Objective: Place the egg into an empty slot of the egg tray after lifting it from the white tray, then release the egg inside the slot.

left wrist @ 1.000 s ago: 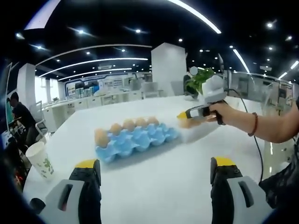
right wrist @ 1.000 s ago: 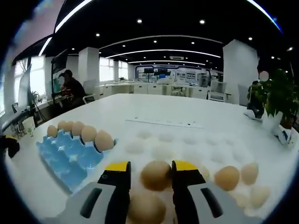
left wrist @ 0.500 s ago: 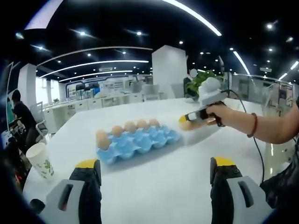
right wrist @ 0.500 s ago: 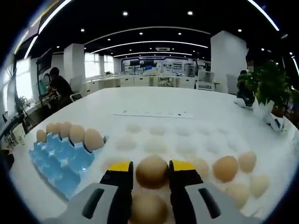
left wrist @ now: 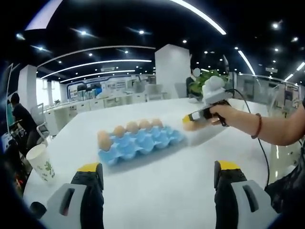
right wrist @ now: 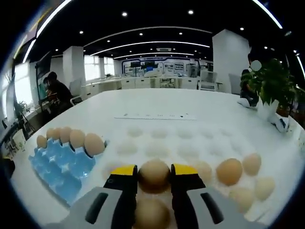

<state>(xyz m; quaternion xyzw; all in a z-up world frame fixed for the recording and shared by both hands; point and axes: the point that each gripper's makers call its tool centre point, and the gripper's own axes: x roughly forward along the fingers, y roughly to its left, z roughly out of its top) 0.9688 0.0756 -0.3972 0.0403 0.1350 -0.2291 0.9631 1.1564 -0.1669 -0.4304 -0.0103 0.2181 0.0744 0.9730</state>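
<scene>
In the right gripper view, the right gripper (right wrist: 154, 170) is clamping a brown egg (right wrist: 154, 175) between its yellow-tipped jaws, just above the white tray (right wrist: 190, 143), where more eggs are lying to the right. The blue egg tray (right wrist: 59, 162) is sitting just left of the white tray, with a row of eggs along its far edge and its nearer slots standing empty. In the left gripper view, the left gripper (left wrist: 155, 174) is hovering over the white table (left wrist: 157, 191) with its jaws wide apart and nothing between them, while a paper cup (left wrist: 40, 163) is standing at the left.
</scene>
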